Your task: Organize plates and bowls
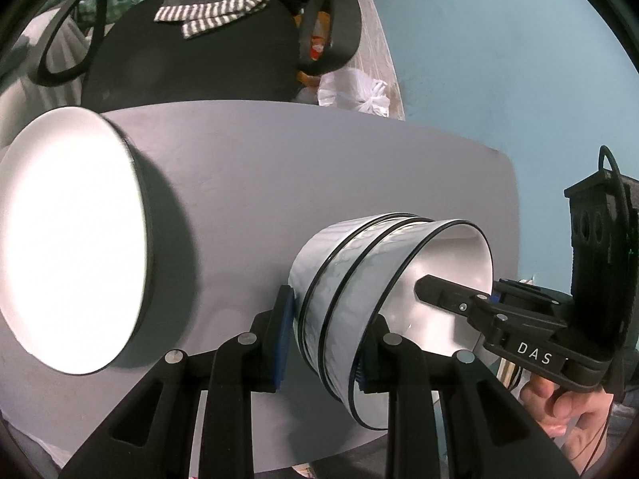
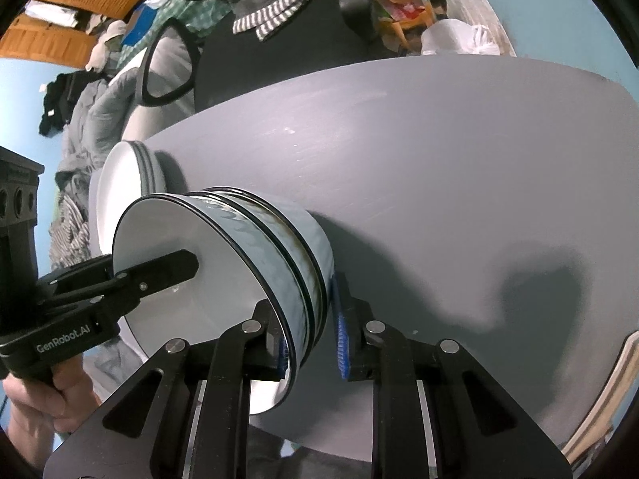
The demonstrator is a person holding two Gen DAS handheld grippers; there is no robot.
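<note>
Both tongs [image 1: 325, 335] [image 2: 307, 337] clamped, angled steeply downward.

Plate stack [image 1: 72, 239] overexposed, cut off at left.

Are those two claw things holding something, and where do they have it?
Both the left gripper and right gripper pinch the stack of bowls by its rim wall, on opposite sides.

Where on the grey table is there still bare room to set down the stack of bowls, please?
The widest bare patch of the grey table lies right of the nested white black-rimmed bowls, out to the far edge by the white plastic bag. A narrower strip runs between the bowls and the stack of white plates. The plate side is crowded.
</note>
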